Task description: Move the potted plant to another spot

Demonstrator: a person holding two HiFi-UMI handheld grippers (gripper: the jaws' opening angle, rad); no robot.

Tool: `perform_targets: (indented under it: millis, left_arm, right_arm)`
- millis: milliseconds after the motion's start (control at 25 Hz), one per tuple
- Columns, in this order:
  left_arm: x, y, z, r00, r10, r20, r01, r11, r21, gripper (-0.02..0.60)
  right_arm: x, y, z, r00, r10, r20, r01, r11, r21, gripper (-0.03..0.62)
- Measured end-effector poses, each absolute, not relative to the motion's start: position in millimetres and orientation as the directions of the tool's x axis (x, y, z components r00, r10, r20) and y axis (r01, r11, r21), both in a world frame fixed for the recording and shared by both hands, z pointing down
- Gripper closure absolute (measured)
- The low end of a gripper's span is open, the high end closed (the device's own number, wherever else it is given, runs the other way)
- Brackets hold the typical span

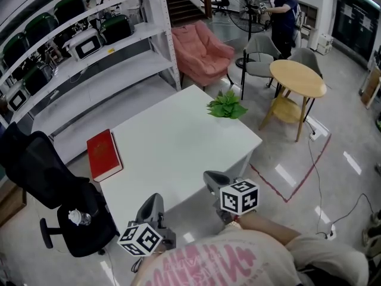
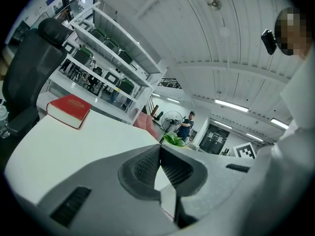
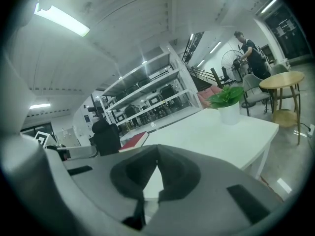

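Your left claw (image 1: 153,201) is positioned over the near edge of the table (image 1: 178,159). Its jaws are clenched tip to tip, with nothing between them. Your right claw (image 1: 214,179) is at the near right edge of the table and is also clenched and empty. The potted plant (image 1: 226,106) stands upright at the table's far right corner. It is at 12 o'clock from the right claw and 1 o'clock from the left claw, well apart from both. A red book (image 1: 104,155) lies flat near the left edge, between 10 and 11 o'clock from the left claw.
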State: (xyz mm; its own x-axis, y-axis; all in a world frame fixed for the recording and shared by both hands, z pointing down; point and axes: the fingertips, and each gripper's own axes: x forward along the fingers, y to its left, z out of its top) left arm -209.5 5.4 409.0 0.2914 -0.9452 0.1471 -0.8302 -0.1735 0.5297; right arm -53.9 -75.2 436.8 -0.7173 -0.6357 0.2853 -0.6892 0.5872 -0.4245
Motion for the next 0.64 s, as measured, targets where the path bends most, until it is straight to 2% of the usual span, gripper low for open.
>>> perform_targets:
  millis: [640]
  left_arm:
    - [-217.7,-2.5,414.4,0.299,-0.942,0.151,-0.826,-0.176,0.535,0.578]
  right_arm:
    - [-60.5,-81.6,445.8,-0.707,-0.640,0.302,-0.701,0.575,-0.422,0.586]
